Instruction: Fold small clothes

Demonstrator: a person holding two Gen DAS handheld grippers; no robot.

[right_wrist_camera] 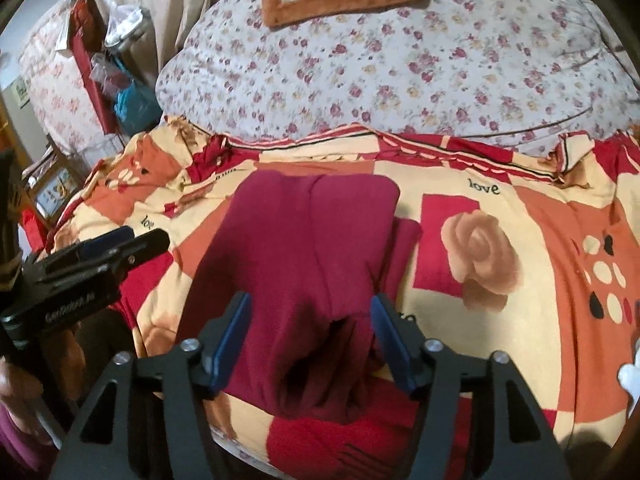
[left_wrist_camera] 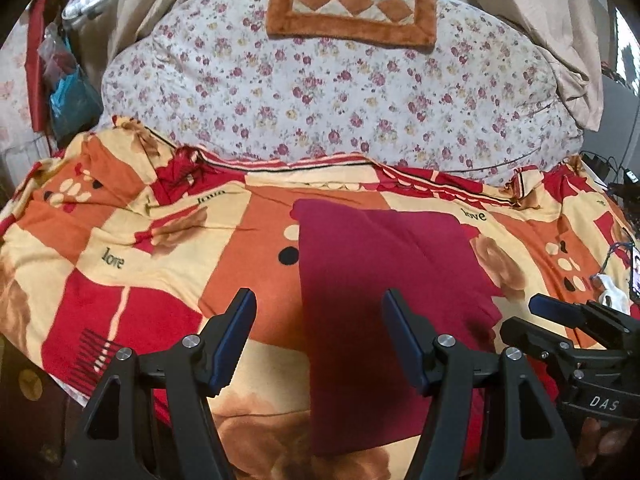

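Note:
A dark red garment (left_wrist_camera: pixel 380 280) (right_wrist_camera: pixel 304 240) lies folded in a long rectangle on the patterned bedspread (left_wrist_camera: pixel 140 248) (right_wrist_camera: pixel 520 300). My left gripper (left_wrist_camera: pixel 320 312) hovers open over its near left edge with nothing pinched; in the right wrist view it shows at the far left (right_wrist_camera: pixel 132 240). My right gripper (right_wrist_camera: pixel 310 316) stands open above the garment's near end, where the cloth is puckered into a dark fold between the fingers; the pads do not press on it. In the left wrist view the right gripper (left_wrist_camera: pixel 560 312) sits beside the garment's right edge.
A floral quilt (left_wrist_camera: pixel 340 100) is bunched across the back of the bed, with an orange checked cushion (left_wrist_camera: pixel 352 4) on top. Bags (left_wrist_camera: pixel 68 92) hang at the left. A phone (left_wrist_camera: pixel 634 272), cables and a white object (left_wrist_camera: pixel 612 296) lie at the right edge.

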